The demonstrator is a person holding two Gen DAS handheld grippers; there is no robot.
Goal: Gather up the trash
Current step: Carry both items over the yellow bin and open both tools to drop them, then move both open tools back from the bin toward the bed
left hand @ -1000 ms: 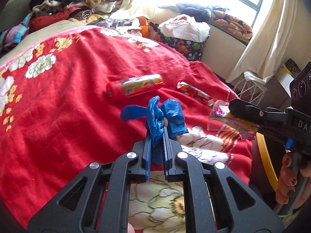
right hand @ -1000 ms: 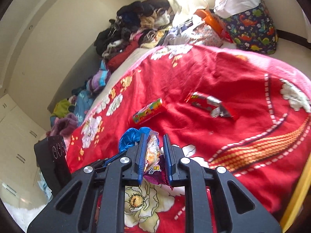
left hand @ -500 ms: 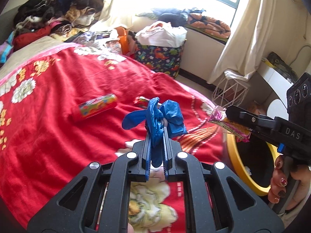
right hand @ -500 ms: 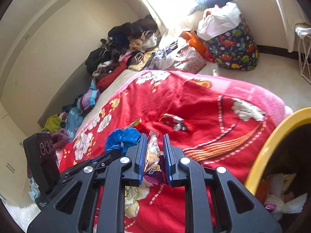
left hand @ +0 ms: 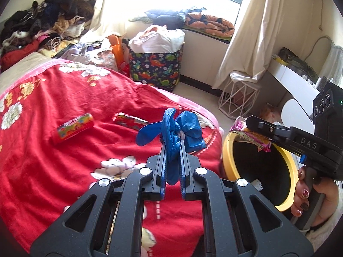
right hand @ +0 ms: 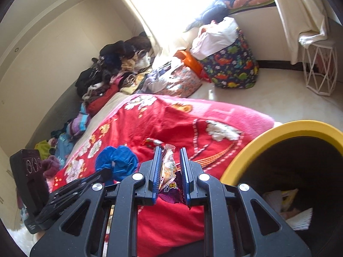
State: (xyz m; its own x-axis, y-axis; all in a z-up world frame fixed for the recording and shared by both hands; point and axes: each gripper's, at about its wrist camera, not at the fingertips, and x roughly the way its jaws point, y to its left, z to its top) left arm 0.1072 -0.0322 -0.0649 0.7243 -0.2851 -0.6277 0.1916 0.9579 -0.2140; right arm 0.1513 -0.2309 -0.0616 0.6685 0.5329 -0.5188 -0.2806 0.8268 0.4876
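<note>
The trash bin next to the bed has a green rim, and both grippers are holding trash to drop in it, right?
Not quite: the trash bin's rim is yellow, not green, as the right wrist view shows. The rest holds: the left gripper is shut on a crumpled blue bag, and the right gripper is shut on a snack wrapper, beside the bed's red blanket.

My yellow bin [right hand: 300, 128] runs off the right edge of the right wrist view, its bottom lost in shadow. My left gripper [left hand: 171, 147] covers the blue bag's [left hand: 188, 128] lower part. Print on my snack wrapper [right hand: 168, 169] is too small to read.
</note>
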